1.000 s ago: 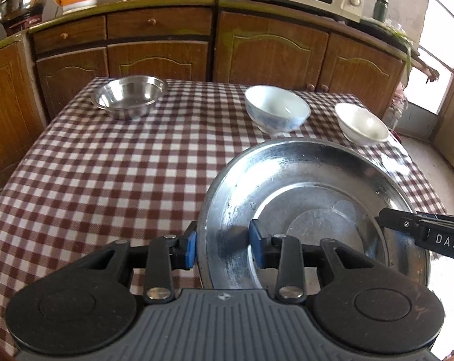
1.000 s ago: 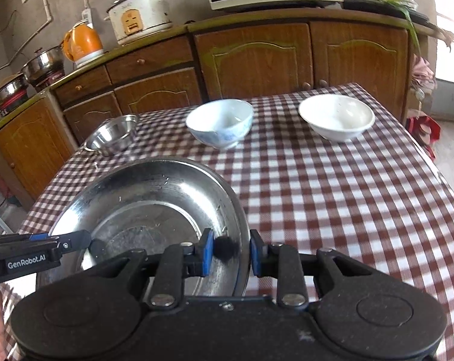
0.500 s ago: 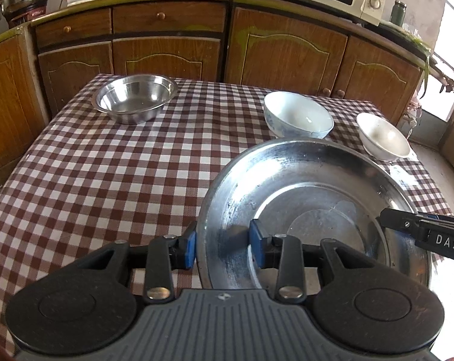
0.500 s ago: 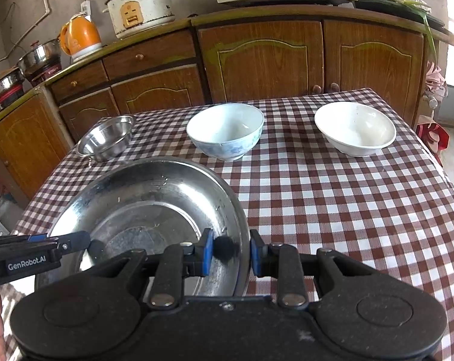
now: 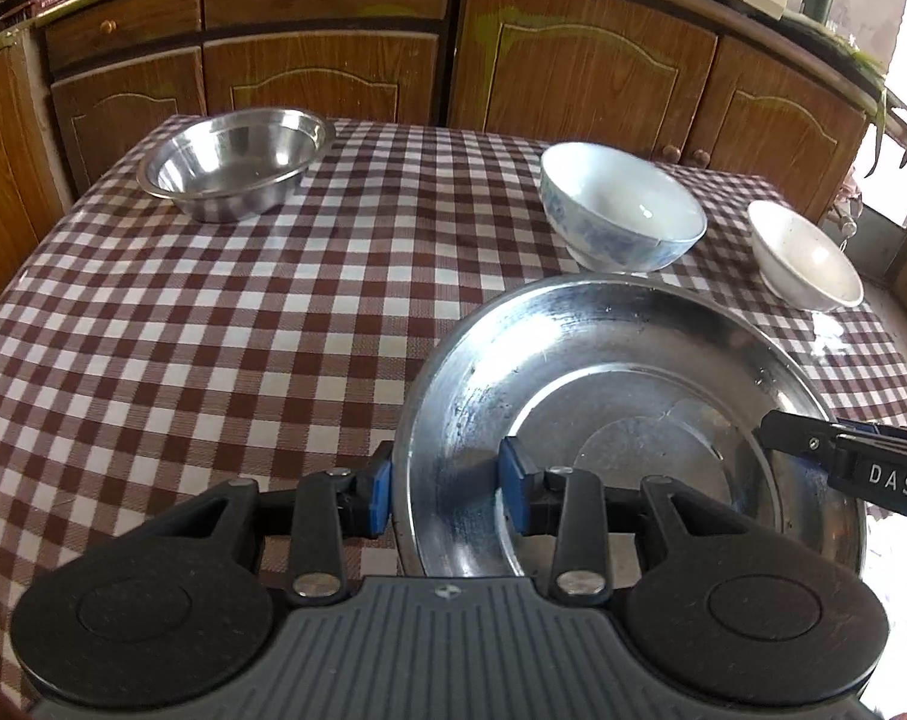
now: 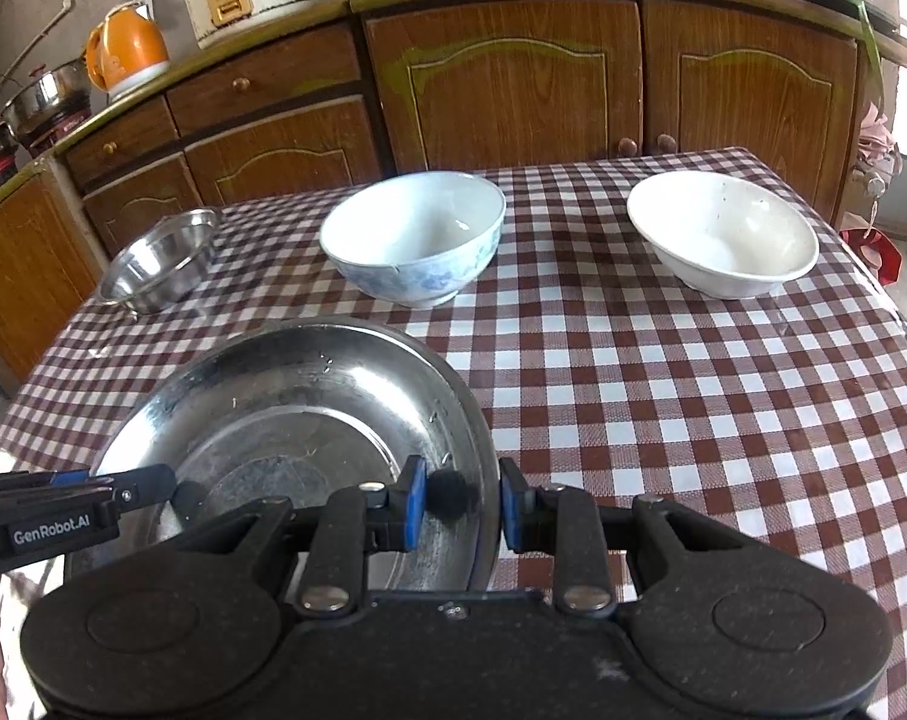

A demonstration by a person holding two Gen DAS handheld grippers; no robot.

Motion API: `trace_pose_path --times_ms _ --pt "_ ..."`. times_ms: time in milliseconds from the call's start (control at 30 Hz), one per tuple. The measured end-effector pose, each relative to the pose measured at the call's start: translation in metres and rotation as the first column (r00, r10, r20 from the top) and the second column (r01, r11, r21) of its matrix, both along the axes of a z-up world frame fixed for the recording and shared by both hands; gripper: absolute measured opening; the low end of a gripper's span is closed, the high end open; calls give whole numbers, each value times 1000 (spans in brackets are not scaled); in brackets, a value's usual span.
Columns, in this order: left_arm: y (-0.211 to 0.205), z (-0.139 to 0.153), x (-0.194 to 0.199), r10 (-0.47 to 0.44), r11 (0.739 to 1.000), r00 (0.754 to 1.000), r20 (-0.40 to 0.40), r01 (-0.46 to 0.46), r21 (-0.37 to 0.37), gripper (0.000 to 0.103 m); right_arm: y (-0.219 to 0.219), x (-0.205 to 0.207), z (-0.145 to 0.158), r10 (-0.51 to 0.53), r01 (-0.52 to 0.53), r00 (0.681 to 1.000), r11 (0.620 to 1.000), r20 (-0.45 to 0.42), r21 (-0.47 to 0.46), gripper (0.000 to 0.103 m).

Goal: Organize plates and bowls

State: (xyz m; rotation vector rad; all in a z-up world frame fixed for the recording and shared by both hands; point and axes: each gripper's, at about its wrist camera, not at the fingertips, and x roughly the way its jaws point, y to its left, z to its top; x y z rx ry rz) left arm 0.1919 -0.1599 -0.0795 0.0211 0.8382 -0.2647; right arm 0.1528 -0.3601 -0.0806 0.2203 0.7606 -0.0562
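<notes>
Both claws had the large steel plate [image 5: 627, 420] by its rim, one on each side.

Left gripper [image 5: 447, 486]: jaws narrowed down onto the plate's left rim, one blue pad outside the rim, the other inside on the sloping wall. Rim sat right between the fingertips, pads [image 5: 380, 495] pressing on it. Plate body extended forward and to the right of that claw.

Right gripper [image 6: 456, 501]: same deal on the opposite rim. One pad inside the plate, one outside over the tablecloth, jaws clamped on the edge. Plate extended forward and to the left of it. In the left wrist view the right claw's finger showed at the plate's far right edge; in the right wrist view the left claw's finger showed at the plate's left edge.

Plate was over the near half of the checked tablecloth [image 5: 213, 330]. Couldn't tell whether it rested on the cloth or was just above it.

Other pieces, all apart from the plate:
- blue-patterned bowl [image 6: 414, 240] just beyond the plate's far rim, upright
- white bowl [image 6: 723, 237] to the right of that one, near the table's right edge
- small steel bowl [image 5: 237, 162] at the far left corner

Wooden cabinets [image 6: 513, 78] ran behind the table.
</notes>
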Motion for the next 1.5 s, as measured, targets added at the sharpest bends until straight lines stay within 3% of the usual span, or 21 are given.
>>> trace_pose_path --times_ms 733,800,933,1000,1033,1100,1133,1300,1500 --pt "-8 -21 9 20 1000 1000 -17 -20 -3 37 -6 14 -24 -14 15 999 1000 -35 11 33" --pt "-9 -21 9 14 1000 1000 -12 -14 -4 42 -5 14 -24 -12 12 999 1000 -35 -2 34" --pt "-9 -22 6 29 1000 1000 -9 -29 -2 43 1 10 -20 -8 8 1000 999 -8 -44 41" --pt "-8 -21 5 29 1000 999 -18 -30 -6 47 0 9 -16 -26 26 1000 998 5 -60 55" --pt "-8 -20 5 31 1000 999 -20 -31 -5 62 -1 7 -13 -35 36 999 997 17 -75 60" --pt "-4 -15 -1 64 998 997 30 -65 10 76 -1 3 -8 -54 57 998 993 36 -102 69" --pt "-1 -12 -4 74 997 996 48 -74 12 78 -2 0 -5 -61 66 997 992 47 -109 71" --pt "12 0 -9 92 996 995 44 -92 12 78 2 -14 13 -82 95 991 987 102 -132 74" --pt "23 24 -25 99 995 993 71 -100 10 79 22 -24 33 -25 38 993 993 120 -108 76"
